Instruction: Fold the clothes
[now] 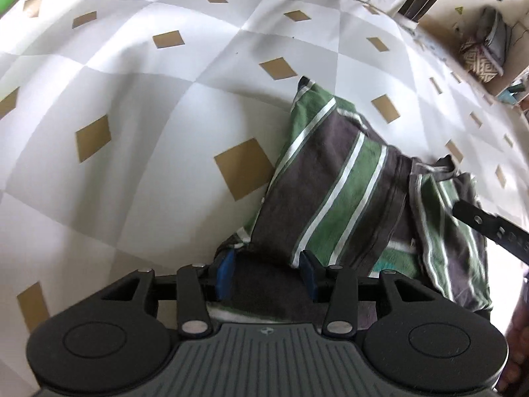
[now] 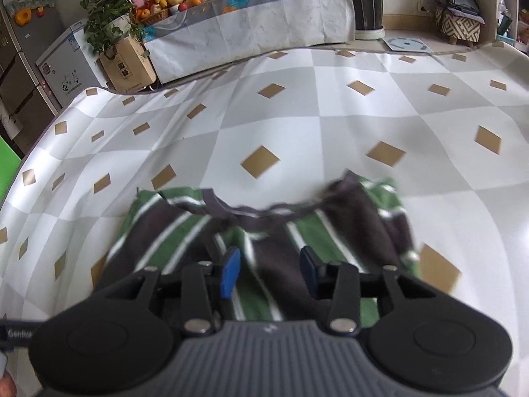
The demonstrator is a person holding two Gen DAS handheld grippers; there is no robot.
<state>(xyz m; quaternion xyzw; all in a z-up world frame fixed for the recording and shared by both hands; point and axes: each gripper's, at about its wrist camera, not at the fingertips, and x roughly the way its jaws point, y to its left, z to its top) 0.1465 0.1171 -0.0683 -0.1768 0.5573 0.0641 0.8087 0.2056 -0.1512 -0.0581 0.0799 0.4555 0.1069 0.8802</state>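
A striped shirt, dark grey with green and white bands, lies partly folded on the checked table cloth; it shows in the left wrist view (image 1: 347, 178) and in the right wrist view (image 2: 264, 228). My left gripper (image 1: 267, 273) is open, its blue pads apart, low over the shirt's near edge. My right gripper (image 2: 269, 269) is open too, hovering over the middle of the shirt below the neckline. A black finger of the right gripper (image 1: 489, 228) reaches in over the shirt's right part in the left wrist view.
The white and grey cloth with tan diamonds (image 2: 264, 125) covers the table. Beyond its far edge stand a side table with fruit and bottles (image 2: 244, 6), potted plants (image 2: 105, 10), a paper bag (image 2: 127, 63) and a patterned stool (image 2: 458, 23).
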